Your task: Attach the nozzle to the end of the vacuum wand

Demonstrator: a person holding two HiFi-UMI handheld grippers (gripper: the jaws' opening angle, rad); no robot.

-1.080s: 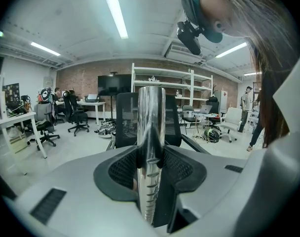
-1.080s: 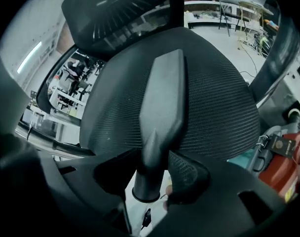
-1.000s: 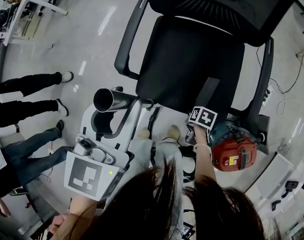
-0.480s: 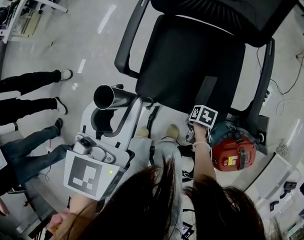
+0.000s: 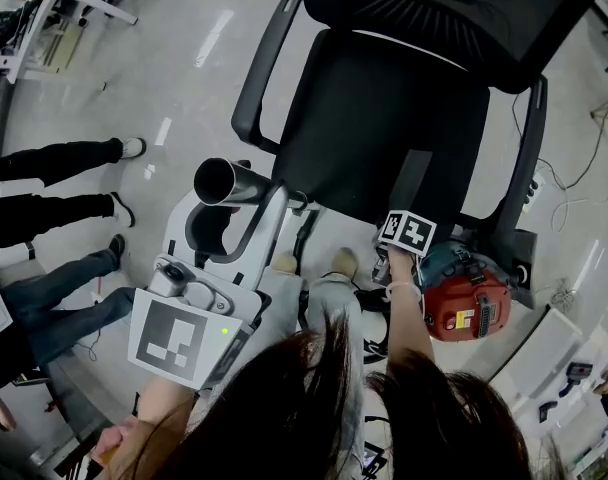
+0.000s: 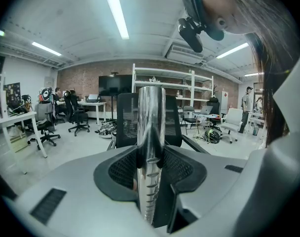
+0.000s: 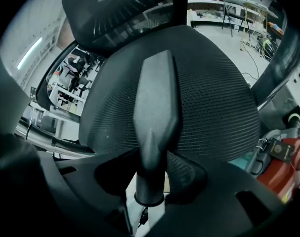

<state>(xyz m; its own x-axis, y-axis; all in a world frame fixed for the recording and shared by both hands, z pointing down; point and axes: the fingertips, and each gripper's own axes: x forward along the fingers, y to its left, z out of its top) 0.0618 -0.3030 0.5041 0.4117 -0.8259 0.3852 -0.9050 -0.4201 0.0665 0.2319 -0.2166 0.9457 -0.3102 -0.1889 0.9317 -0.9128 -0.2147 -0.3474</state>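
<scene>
The dark nozzle is clamped at its round neck in my right gripper, its flat tip pointing out over the mesh seat of the office chair. My left gripper is closed on the chrome vacuum wand, held upright left of the chair, well apart from the nozzle. The red vacuum body sits on the floor beside my right gripper.

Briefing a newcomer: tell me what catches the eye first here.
A shiny metal wand is clamped in the left tool, beside the black office chair. The right tool grips a dark nozzle over its seat; a red vacuum body sits on the floor, right.
</scene>
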